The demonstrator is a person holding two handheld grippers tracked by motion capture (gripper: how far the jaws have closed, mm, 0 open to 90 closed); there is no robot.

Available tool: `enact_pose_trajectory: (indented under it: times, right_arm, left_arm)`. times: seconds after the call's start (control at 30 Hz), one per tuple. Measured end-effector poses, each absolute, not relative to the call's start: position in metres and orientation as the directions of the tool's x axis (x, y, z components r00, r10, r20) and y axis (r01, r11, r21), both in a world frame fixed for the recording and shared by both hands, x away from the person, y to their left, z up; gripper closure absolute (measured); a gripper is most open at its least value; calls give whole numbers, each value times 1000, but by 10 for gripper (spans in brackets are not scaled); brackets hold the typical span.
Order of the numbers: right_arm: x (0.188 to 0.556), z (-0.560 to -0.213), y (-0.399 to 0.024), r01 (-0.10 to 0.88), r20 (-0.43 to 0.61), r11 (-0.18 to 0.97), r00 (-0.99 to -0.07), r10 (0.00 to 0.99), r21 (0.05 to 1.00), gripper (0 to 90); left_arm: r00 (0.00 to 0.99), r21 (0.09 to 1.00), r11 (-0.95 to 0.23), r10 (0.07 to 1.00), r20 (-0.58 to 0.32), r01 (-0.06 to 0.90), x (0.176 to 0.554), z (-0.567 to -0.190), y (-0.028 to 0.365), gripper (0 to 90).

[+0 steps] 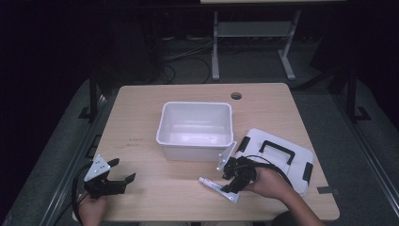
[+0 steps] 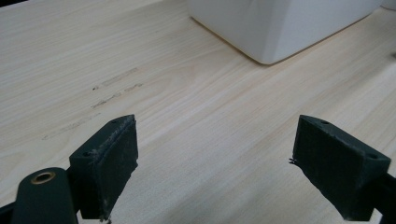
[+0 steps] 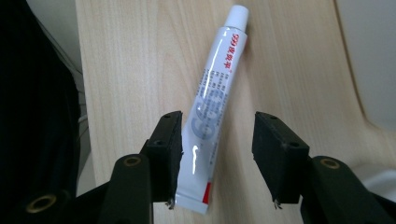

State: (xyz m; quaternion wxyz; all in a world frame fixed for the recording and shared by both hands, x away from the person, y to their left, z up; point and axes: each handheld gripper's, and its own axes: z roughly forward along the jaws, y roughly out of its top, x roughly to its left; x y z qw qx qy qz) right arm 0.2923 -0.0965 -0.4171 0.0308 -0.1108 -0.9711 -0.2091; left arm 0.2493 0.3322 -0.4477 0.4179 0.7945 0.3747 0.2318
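A white tube of paste (image 3: 212, 107) with a white cap lies flat on the wooden table (image 1: 141, 122), near the front edge. My right gripper (image 3: 219, 128) stands over its flat end, and the tube lies between the jaws. The left pad is at the tube's edge and the right pad stands apart from it, so the gripper is open. In the high view the tube (image 1: 207, 181) lies in front of the white bin (image 1: 196, 129), with my right gripper (image 1: 229, 183) over it. My left gripper (image 1: 123, 170) rests at the front left, open (image 2: 215, 140) with nothing between its jaws.
The white bin stands mid-table with nothing visible inside, and one corner of it (image 2: 280, 23) lies ahead of the left gripper. A white lid with a black handle (image 1: 277, 157) lies to the right of the bin. The table's front edge (image 3: 86, 116) runs close to the tube.
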Motion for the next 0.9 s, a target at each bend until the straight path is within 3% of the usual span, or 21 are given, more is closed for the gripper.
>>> enact_pose_trajectory:
  times: [0.53, 0.9]
  right_arm:
    - [292, -434, -74, 200, 86, 906, -980, 181, 374, 513]
    - [294, -439, -68, 175, 67, 917, -985, 161, 360, 618]
  left_arm:
    - [612, 838, -369, 789, 54, 402, 249, -448, 332, 134]
    - [612, 838, -370, 789, 54, 402, 249, -447, 333, 134]
